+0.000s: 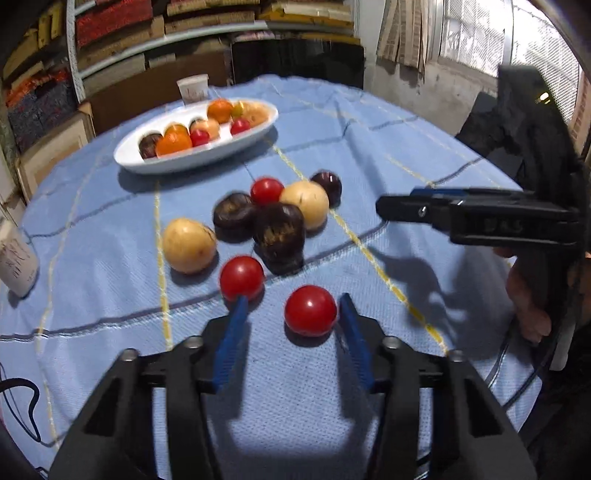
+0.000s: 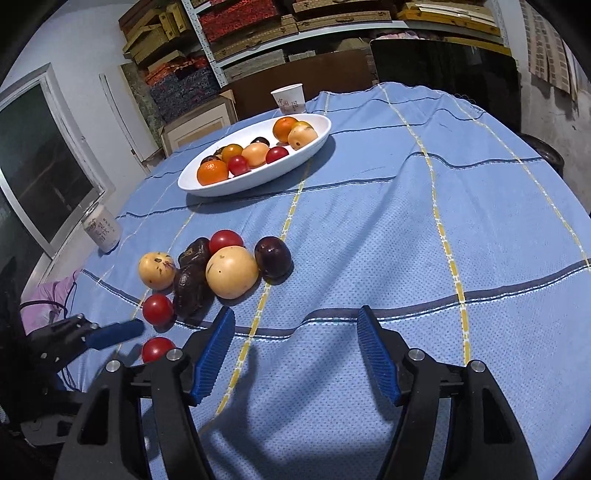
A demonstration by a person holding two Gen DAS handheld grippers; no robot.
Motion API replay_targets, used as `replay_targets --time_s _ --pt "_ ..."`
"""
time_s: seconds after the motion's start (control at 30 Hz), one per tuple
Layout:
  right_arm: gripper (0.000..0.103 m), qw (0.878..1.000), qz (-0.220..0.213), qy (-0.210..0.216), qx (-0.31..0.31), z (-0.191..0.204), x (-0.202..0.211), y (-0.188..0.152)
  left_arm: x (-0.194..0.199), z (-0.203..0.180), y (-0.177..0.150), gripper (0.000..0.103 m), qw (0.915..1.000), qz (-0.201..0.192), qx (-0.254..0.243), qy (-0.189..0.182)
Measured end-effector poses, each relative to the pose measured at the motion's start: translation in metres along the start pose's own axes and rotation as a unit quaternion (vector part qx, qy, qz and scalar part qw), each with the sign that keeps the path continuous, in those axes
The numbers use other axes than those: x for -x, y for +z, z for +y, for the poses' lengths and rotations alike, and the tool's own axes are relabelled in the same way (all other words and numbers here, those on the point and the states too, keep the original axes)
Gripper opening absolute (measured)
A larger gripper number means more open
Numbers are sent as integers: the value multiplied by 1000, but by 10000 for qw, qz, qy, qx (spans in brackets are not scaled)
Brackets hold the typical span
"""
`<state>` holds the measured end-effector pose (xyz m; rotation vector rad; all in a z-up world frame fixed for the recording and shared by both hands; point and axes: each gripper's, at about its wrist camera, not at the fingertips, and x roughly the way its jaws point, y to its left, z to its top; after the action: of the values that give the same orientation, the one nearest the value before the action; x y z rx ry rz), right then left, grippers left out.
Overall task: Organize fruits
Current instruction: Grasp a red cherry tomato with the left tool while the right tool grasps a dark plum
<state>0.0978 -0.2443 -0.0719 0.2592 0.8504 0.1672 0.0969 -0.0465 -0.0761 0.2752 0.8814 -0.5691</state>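
Observation:
My left gripper (image 1: 293,301) is open low over the blue cloth, its blue fingers on either side of a red tomato (image 1: 310,310), also seen in the right wrist view (image 2: 157,349). A second tomato (image 1: 242,277) lies by the left finger. Behind are two yellow fruits (image 1: 189,250), dark purple fruits (image 1: 279,230) and another tomato (image 1: 266,191). A white oval dish (image 1: 236,142) at the back holds several fruits. My right gripper (image 2: 295,319) is open and empty above bare cloth, right of the pile (image 2: 232,271); it shows side-on in the left wrist view (image 1: 384,210).
A paper cup (image 1: 192,88) stands behind the dish and another (image 2: 102,229) near the table's left edge. Shelves of boxes (image 2: 295,22) fill the back wall. The table edge curves off at the right (image 2: 576,206).

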Motion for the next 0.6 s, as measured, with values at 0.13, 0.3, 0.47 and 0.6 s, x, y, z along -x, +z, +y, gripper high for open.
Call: replay_targets --time_s 0.13,0.3,0.47,0.6 --pt "69 10000 8 27 -5 0 0 0 -8 -2 1 30 9998 168 -26 -132" --pt "69 10000 15 64 -5 1 0 0 -2 6 1 29 9994 -29 195 -299" --pt "69 10000 27 -23 58 5 0 0 13 14 1 29 9978 -450 394 -287" --pt "67 9999 31 -12 112 12 0 5 13 20 2 29 9972 -446 529 -294"
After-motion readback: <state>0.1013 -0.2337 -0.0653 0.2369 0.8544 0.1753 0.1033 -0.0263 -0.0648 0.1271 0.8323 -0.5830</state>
